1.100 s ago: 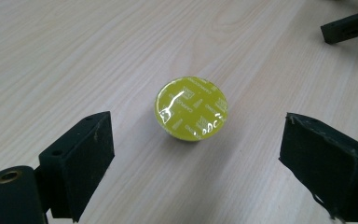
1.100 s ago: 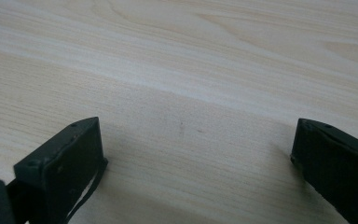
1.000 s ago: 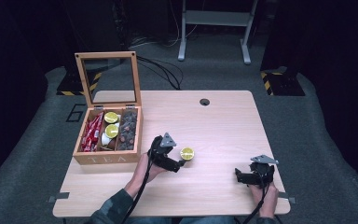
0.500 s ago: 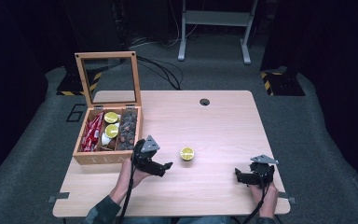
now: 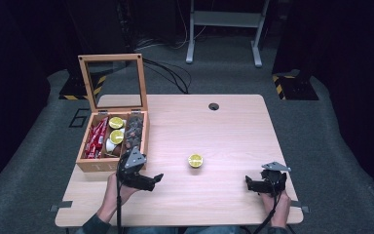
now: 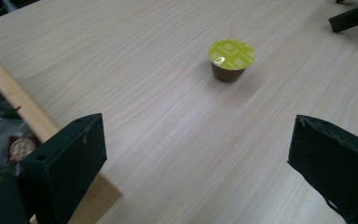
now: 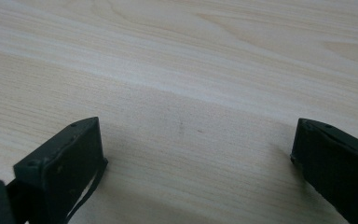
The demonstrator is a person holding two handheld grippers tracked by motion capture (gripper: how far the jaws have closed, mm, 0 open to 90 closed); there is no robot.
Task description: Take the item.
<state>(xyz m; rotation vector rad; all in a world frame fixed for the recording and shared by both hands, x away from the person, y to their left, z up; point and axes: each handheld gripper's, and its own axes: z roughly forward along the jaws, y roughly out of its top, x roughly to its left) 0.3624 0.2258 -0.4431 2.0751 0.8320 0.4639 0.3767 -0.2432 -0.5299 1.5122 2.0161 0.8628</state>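
Observation:
A small brown capsule with a yellow foil lid [image 5: 195,160] stands upright near the middle of the wooden table [image 5: 233,131]. In the left gripper view the capsule [image 6: 230,58] sits well ahead of the jaws. My left gripper [image 5: 155,179] hovers by the front right corner of the wooden box [image 5: 90,163], its jaws pointing right toward the capsule. The left gripper [image 6: 198,140] is open, its jaws have just been opening, and nothing is between them. My right gripper [image 5: 249,183] rests low near the front right of the table. In its own view the right gripper [image 7: 196,140] is open over bare wood.
The box has a glass lid [image 5: 112,80] standing upright at its back. Inside are red packets [image 5: 96,138], yellow-lidded capsules [image 5: 116,123] and brown capsules [image 5: 135,127]. A cable hole [image 5: 214,106] sits at the table's far edge. The box's front edge [image 6: 14,100] runs beside the left jaw.
The left gripper has let go of the yellow-lidded capsule and drawn back left toward the box, its jaws wider. The capsule stays put. The right gripper has not moved.

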